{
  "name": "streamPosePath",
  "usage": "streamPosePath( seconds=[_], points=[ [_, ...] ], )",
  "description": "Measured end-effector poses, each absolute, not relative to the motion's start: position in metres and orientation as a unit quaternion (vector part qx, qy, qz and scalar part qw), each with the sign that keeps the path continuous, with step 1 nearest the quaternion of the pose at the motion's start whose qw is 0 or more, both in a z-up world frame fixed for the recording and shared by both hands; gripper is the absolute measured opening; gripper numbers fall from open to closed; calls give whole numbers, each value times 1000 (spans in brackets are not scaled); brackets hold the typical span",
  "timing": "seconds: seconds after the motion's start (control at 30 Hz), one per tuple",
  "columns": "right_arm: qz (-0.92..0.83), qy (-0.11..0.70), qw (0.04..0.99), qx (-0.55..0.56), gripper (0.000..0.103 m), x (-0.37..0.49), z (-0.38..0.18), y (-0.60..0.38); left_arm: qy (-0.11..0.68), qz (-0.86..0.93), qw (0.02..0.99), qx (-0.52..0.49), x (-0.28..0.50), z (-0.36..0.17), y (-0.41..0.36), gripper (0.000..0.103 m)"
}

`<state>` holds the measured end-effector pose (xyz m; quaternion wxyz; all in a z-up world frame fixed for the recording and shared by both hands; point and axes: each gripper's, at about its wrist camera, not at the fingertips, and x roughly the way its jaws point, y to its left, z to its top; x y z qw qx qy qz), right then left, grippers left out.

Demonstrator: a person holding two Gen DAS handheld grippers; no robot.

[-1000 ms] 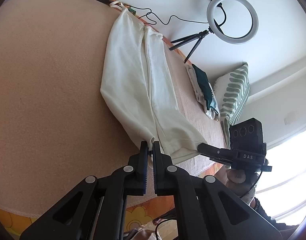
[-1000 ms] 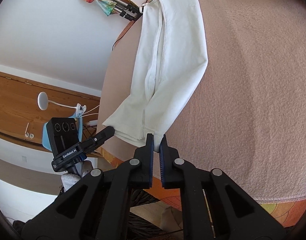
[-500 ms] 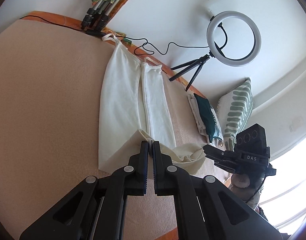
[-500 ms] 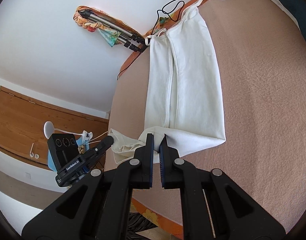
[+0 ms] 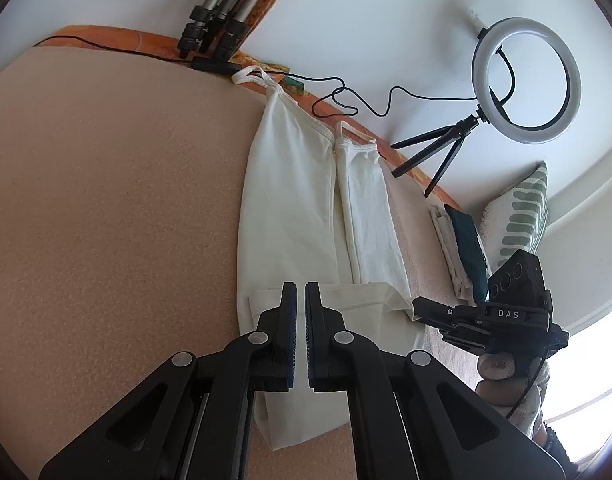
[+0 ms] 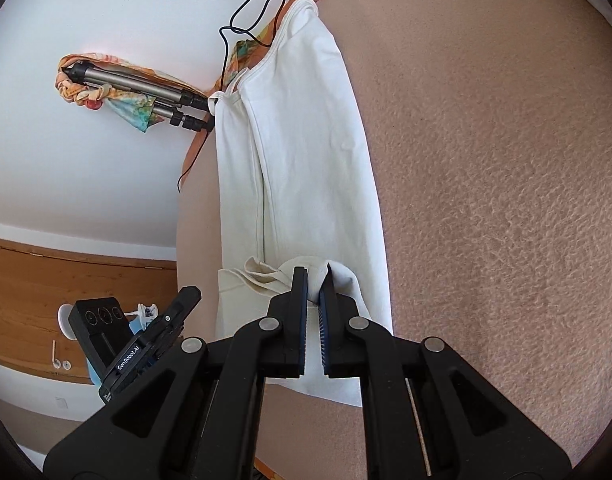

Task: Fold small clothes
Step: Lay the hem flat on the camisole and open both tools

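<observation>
Left wrist view: left gripper (image 5: 300,296) is pinching the cream cotton strappy top (image 5: 290,208), fingers narrow. Right gripper (image 6: 313,284) is clamping its folded-over hem, lying on the beige blanket (image 6: 506,200).

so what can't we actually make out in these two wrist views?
- Left wrist: the hem between the left tool tips is hidden by the fingers, so the grip is unclear.
- Right wrist: the white garment near edge is covered by the right tool.
- Left wrist: the folded stack is too small to identify.
</observation>
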<state>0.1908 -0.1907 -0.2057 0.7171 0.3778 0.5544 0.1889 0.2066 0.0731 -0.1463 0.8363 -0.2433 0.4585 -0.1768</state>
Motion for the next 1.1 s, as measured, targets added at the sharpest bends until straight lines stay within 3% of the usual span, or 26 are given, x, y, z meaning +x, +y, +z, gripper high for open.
streamPosePath(
  seconds=[0.13,0.2,0.23,0.27,0.3,0.57,0.77,0.9,1.1],
  points=[
    [193,564,704,387,9,196,-211,-194,465,-173,833,-243,204,-147,78,4],
    [199,562,702,390,24,196,-206,-197,462,-166,839,-235,199,-143,81,11],
    [202,556,706,390,38,194,-202,-199,462,-166,839,-235,197,-141,82,11],
    [203,549,713,387,46,191,-196,-202,462,-166,838,-237,194,-139,84,11],
    [202,543,722,379,47,188,-189,-204,460,-164,839,-239,191,-136,85,11],
    [247,507,797,215,44,165,-145,-163,409,-240,871,-128,152,-108,28,12],
    [240,530,806,112,43,166,-166,-119,430,-232,873,-6,150,-141,-18,12],
    [225,546,802,90,32,166,-177,-120,458,-205,864,-44,165,-160,14,18],
    [195,541,812,98,32,175,-174,-137,457,-160,874,-43,173,-158,37,14]
  ],
)
